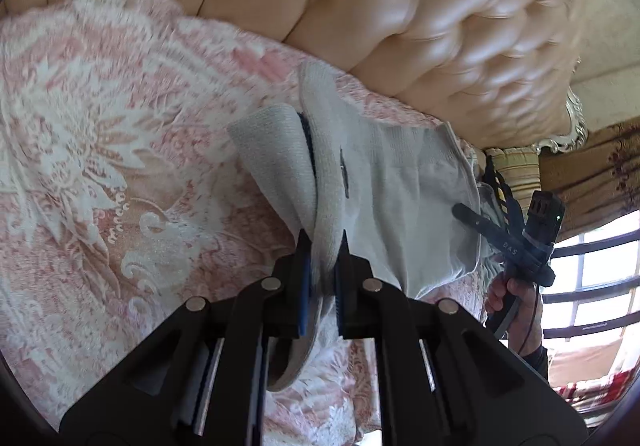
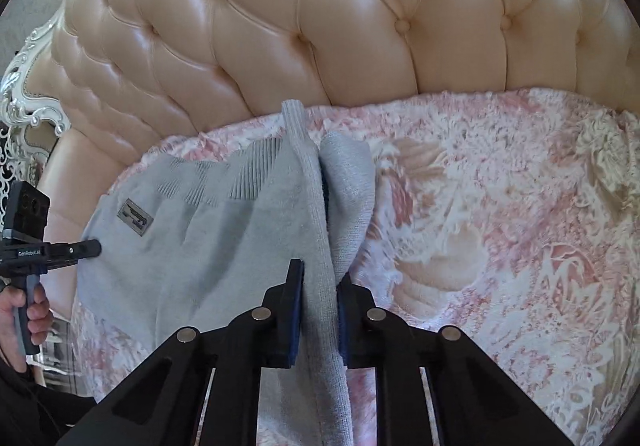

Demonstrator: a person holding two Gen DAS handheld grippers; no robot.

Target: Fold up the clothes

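a small grey patch [image 2: 136, 223] sewn on the pale grey knit garment [image 2: 224, 246] bears a mark too small to read, while "das" shows on the right tongs [image 1: 464, 211] and "genrobot.ai" on the left tongs [image 2: 94, 248]. the garment lies partly lifted over a pink and white patterned bedspread [image 2: 500, 226] on a bed with a tufted cream headboard [image 2: 320, 26]; a barred window [image 1: 592, 278] stands beside it. each pair of tongs points steeply down, clamped on a ribbed edge of the garment, a hand [image 2: 24, 310] gripping the left handle.
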